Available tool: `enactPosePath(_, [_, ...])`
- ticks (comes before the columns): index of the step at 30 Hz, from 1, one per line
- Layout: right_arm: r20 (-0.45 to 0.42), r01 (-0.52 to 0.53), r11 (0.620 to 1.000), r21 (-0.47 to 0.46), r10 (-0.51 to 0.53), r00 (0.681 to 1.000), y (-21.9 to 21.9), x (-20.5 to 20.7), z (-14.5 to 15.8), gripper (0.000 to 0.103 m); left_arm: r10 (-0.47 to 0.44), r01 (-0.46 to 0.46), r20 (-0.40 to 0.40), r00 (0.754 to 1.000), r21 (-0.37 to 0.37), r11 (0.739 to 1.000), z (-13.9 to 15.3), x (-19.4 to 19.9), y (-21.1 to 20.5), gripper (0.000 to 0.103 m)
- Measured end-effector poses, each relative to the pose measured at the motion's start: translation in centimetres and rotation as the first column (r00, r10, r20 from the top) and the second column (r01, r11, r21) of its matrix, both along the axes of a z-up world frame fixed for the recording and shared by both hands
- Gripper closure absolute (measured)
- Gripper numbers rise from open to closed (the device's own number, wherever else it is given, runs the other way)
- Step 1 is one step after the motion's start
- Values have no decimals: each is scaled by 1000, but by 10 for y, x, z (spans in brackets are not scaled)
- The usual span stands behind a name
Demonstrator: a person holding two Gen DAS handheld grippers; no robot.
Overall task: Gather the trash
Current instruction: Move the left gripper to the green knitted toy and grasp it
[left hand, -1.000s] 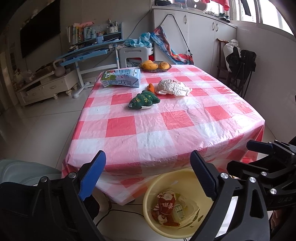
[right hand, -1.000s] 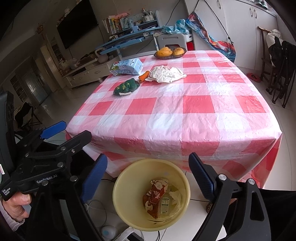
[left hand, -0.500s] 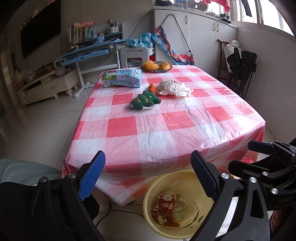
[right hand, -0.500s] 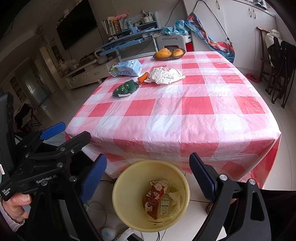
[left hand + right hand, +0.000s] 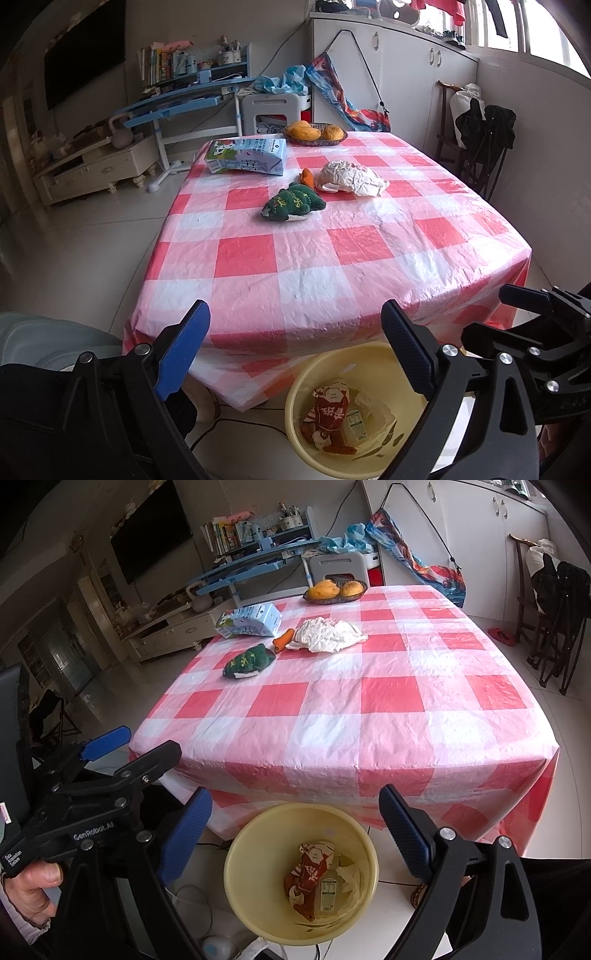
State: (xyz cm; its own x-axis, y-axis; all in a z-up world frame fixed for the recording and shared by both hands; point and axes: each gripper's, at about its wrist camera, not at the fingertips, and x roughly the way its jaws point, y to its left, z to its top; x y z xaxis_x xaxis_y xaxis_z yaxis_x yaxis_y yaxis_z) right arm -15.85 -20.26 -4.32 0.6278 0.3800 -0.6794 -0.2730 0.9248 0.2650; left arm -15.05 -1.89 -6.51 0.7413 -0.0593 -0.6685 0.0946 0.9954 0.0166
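Left wrist view: your left hand-held gripper has its jaws spread wide with nothing between them, positioned over the near edge of the surface. Your right hand-held gripper is likewise wide open and empty, directly above the yellow bin. The yellow bin stands on the floor against the near edge of the surface and contains a red wrapper, a small carton and white scraps. Beyond the yellow bin, toward the far end of the surface, lie a green plush toy, an orange carrot-shaped piece touching a crumpled white paper, a blue milk box and a fruit basket. Your hand grips the left hand-held gripper's handle, left of the yellow bin in the right wrist view.
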Motion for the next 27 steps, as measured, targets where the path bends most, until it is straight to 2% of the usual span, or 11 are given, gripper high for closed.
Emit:
enactPosePath(8, [40,51,998,27,-52,998,-6,1,9,14,30,-30,3,1000,-28,999,13,32,11,12])
enactPosePath(13, [28,74,995,67,-76,997,-12,5,8,14,-9,9,-13,1000,-13,1000,17,71,8,12])
enactPosePath(17, [7,84,992,93,-85,996,-13,10,5,14,-50,51,-53,997,18,999,7,107,3,11])
enactPosePath(22, [-21,89,989,120,-88,996,-12,20,1,14,-58,59,-128,990,7,998,-9,152,3,11])
enactPosePath(27, [-47,87,986,141,-81,996,-9,26,-4,14,-74,79,-161,984,25,997,-23,187,-6,12])
